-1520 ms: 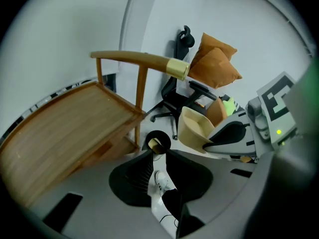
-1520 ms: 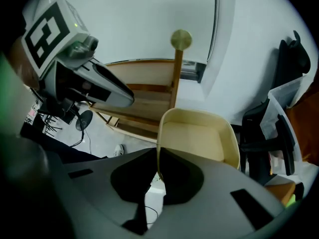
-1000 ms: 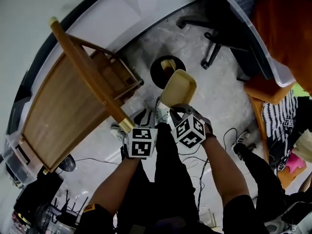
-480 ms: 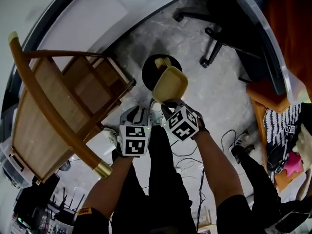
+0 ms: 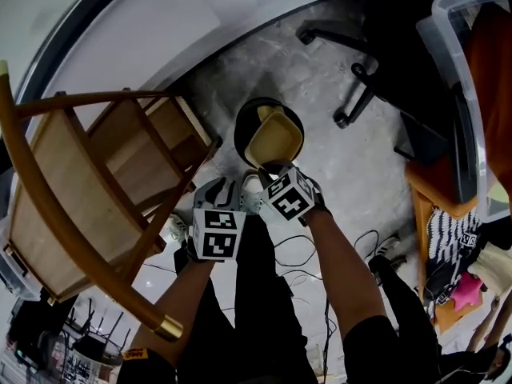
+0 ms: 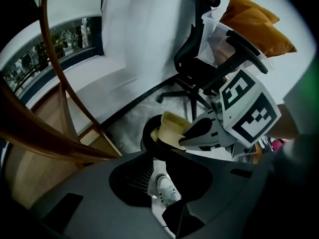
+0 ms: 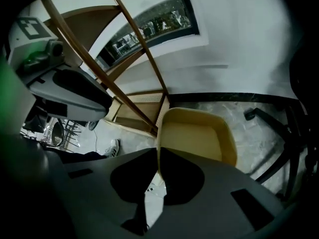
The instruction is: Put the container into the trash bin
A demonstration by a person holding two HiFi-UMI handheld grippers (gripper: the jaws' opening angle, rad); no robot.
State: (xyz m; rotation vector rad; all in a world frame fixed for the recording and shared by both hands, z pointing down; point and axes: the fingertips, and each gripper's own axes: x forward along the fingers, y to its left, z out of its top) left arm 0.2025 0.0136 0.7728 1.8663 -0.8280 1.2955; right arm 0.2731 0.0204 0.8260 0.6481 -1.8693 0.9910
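The container (image 5: 274, 138), a shallow beige tray, hangs tilted just over the mouth of the round black trash bin (image 5: 244, 122) on the floor. My right gripper (image 5: 276, 170) is shut on the tray's near rim; in the right gripper view the rim runs between the jaws of the right gripper (image 7: 158, 176) and the container (image 7: 197, 133) spreads out beyond them. My left gripper (image 5: 220, 206) hangs beside it to the left, apart from the tray. In the left gripper view the left gripper (image 6: 158, 183) stands open with only floor and a shoe in the gap. Another beige piece (image 5: 264, 112) lies inside the bin.
A wooden chair (image 5: 88, 182) stands close on the left, its curved back rail reaching toward my left arm. An office chair base (image 5: 360, 94) and a clear plastic box (image 5: 456, 94) lie to the right. Cables (image 5: 296, 270) trail on the floor behind the person's shoes (image 5: 216, 194).
Both grippers have dropped toward the floor. The container has come down from beside the bin's near edge to right over its mouth. The grip on it is unchanged.
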